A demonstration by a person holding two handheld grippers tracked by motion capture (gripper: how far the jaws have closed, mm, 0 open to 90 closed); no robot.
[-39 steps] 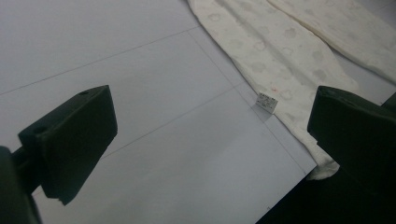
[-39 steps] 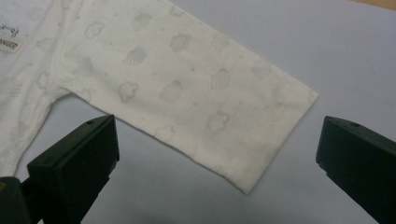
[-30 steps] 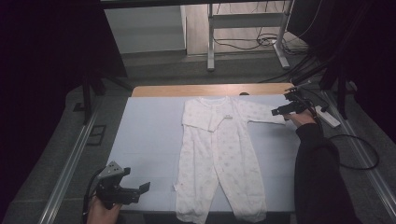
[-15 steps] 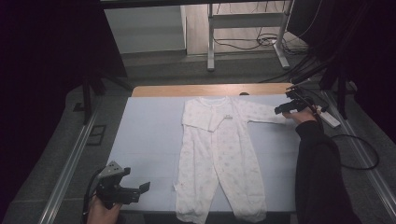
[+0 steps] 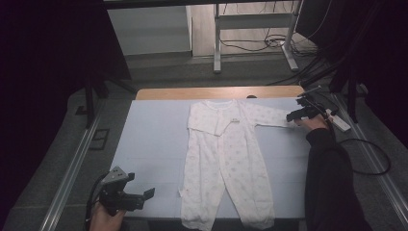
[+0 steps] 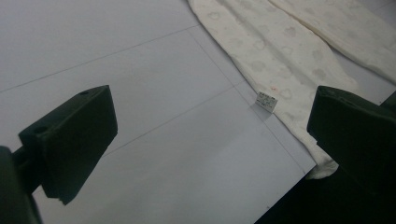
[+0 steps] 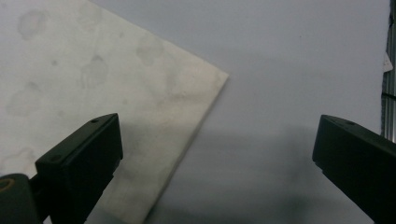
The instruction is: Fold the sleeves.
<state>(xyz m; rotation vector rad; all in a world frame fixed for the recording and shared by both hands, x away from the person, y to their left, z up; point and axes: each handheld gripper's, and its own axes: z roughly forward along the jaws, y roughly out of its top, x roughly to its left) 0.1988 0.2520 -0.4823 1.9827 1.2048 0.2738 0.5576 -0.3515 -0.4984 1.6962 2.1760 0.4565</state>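
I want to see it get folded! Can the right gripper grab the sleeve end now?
Probably yes: the right gripper is open right over the sleeve cuff, with nothing between them.

Room dim, with dark areas at left and right of the frame. Grey floor [image 5: 159, 72] around a pale blue table top [image 5: 154, 139] with wooden far edge. White metal frame legs [image 5: 217, 43] upper centre. Loose cables [image 5: 255, 45] on floor beyond.

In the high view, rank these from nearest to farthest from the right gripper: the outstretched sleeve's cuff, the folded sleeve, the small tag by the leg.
From the right gripper:
1. Sleeve cuff, right beside it at the table's right edge.
2. Folded sleeve, across the chest, left side.
3. Small tag, near front edge, by the left leg.
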